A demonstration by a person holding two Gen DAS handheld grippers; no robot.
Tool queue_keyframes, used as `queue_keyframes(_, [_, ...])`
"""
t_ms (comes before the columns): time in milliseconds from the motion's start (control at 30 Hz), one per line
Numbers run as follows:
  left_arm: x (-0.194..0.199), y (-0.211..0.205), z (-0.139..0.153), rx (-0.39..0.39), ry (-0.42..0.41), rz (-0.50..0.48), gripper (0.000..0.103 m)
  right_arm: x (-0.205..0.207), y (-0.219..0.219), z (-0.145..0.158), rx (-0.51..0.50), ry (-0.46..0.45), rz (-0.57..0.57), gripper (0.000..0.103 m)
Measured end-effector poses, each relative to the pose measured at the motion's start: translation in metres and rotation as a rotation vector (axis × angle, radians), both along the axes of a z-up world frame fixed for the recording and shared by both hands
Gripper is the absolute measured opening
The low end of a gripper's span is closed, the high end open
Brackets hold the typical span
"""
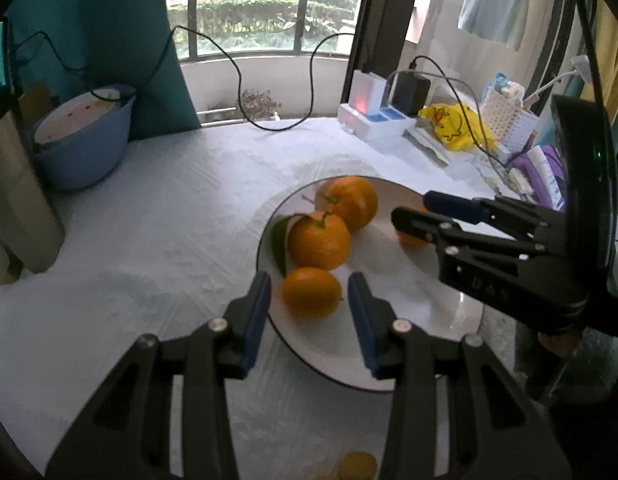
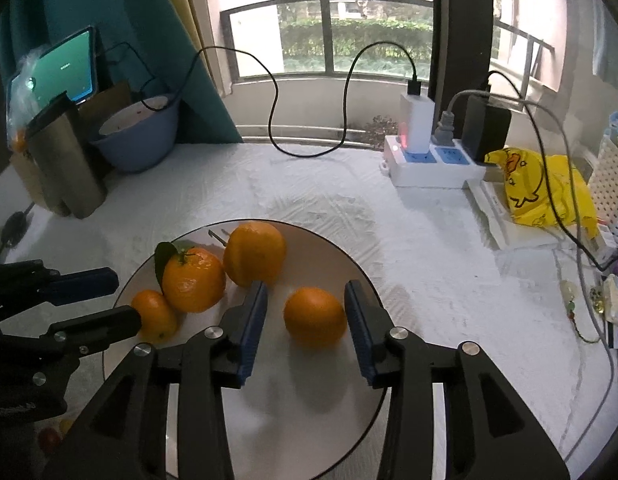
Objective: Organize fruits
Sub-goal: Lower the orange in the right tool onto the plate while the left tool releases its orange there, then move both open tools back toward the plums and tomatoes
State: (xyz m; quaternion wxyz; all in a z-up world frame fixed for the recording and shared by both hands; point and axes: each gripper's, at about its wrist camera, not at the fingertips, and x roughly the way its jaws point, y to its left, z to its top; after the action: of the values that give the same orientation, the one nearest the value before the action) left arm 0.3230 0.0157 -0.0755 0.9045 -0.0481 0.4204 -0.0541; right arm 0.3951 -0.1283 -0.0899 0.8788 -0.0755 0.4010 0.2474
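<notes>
1. I found four oranges on the white plate (image 2: pixel 341 256): the small orange (image 1: pixel 312 297), the leafed orange (image 1: pixel 319 240), a large orange (image 1: pixel 351 202) and a lone orange (image 2: pixel 315 317).
2. My left gripper (image 1: pixel 309 312) stood apart around the small orange, pads not pressing.
3. My right gripper (image 2: pixel 305 320) bracketed the lone orange, one pad close beside it; no firm grip seen.
4. The plate sat on the white tablecloth (image 2: pixel 329 184).

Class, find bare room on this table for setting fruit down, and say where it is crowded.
Free: white tablecloth between round white plate, blue plastic basin and white power strip. Crowded: the right edge around the yellow duck-print bag.
</notes>
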Motion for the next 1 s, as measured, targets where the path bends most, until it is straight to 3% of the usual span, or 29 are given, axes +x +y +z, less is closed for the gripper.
queue_keyframes(733, [-0.070, 0.002, 0.020, -0.037, -0.076, 0.021, 0.042, -0.073, -0.022, 0.032, 0.010, -0.041, -0.012, 0.043])
queue_keyframes(1000, [-0.100, 0.001, 0.025, -0.002, -0.161, 0.057, 0.042, -0.096, -0.028, 0.037, 0.020, -0.042, -0.011, 0.043])
